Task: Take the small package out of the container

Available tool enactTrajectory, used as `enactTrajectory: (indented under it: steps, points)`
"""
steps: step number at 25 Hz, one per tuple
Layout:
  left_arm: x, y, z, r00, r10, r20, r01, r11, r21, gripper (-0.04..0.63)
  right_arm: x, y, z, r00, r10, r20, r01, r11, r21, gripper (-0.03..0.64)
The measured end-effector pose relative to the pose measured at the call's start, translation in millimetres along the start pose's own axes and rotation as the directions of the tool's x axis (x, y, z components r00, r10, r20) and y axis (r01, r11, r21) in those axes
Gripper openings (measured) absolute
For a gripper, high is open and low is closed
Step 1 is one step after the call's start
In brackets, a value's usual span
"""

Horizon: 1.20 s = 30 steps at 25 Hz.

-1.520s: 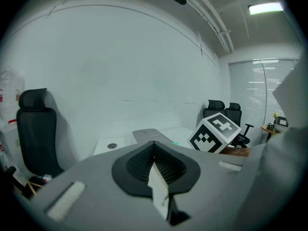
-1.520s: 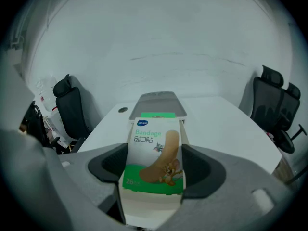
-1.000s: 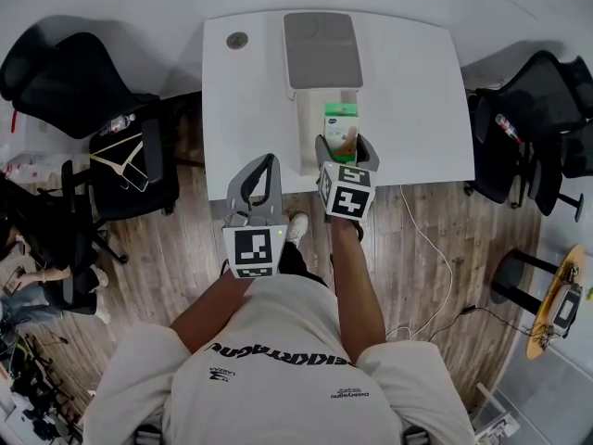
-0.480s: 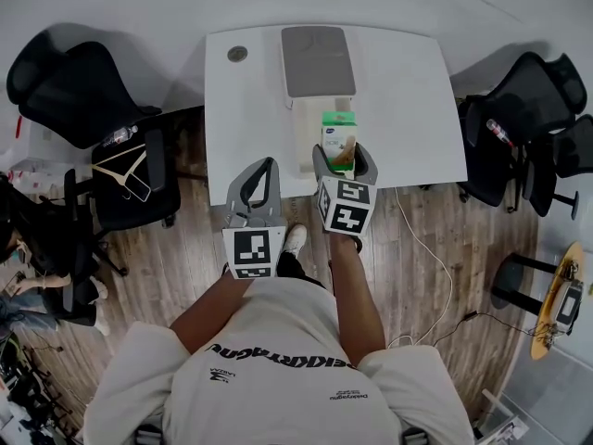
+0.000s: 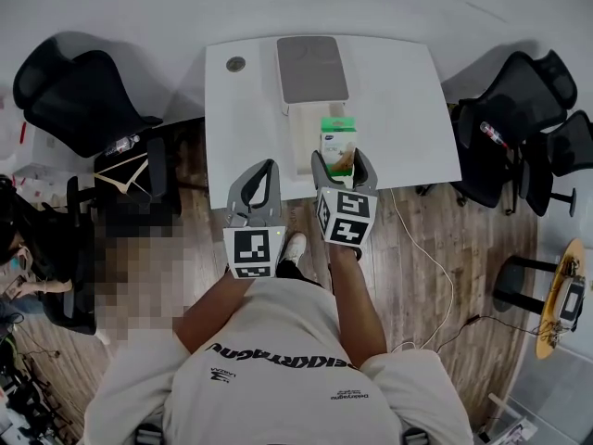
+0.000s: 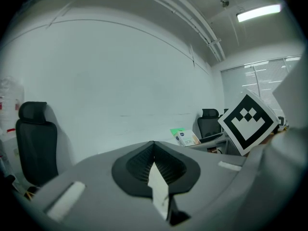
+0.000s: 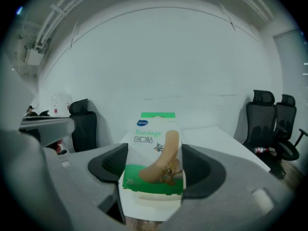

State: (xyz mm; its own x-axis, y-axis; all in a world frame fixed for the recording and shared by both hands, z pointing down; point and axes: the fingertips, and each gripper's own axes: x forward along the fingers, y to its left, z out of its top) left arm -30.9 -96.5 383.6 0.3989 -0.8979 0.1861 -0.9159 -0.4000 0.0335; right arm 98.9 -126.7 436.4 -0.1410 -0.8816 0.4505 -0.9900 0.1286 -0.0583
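Observation:
The small package point(image 5: 337, 145) is a green and white bandage box, and my right gripper point(image 5: 339, 163) is shut on it at the table's front edge. In the right gripper view the box point(image 7: 154, 155) stands upright between the two dark pads point(image 7: 109, 163). The white container point(image 5: 298, 142) sits beside it on the table point(image 5: 408, 109), its grey lid point(image 5: 313, 68) folded back. My left gripper point(image 5: 257, 185) hangs left of the container, shut with nothing held. In the left gripper view its jaws meet point(image 6: 154, 163), and the box point(image 6: 184, 136) shows far off to the right.
Black office chairs stand to the left point(image 5: 83, 100) and right point(image 5: 519, 128) of the table. A small round grey disc point(image 5: 235, 64) lies at the table's back left corner. A white cable point(image 5: 431, 267) runs over the wooden floor on the right.
My right gripper has drawn back toward the person with the box, from over the container to the table's front edge. The left gripper has barely moved.

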Motion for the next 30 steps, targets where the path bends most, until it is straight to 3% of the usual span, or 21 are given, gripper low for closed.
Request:
enactTrajectory:
  steps: [30]
  points:
    - [-17, -10, 25, 0.998, -0.034, 0.049, 0.033, 0.999, 0.014, 0.008, -63, 12, 38, 0.983, 0.01, 0.185, -0.002, 0.999, -0.042, 0.344]
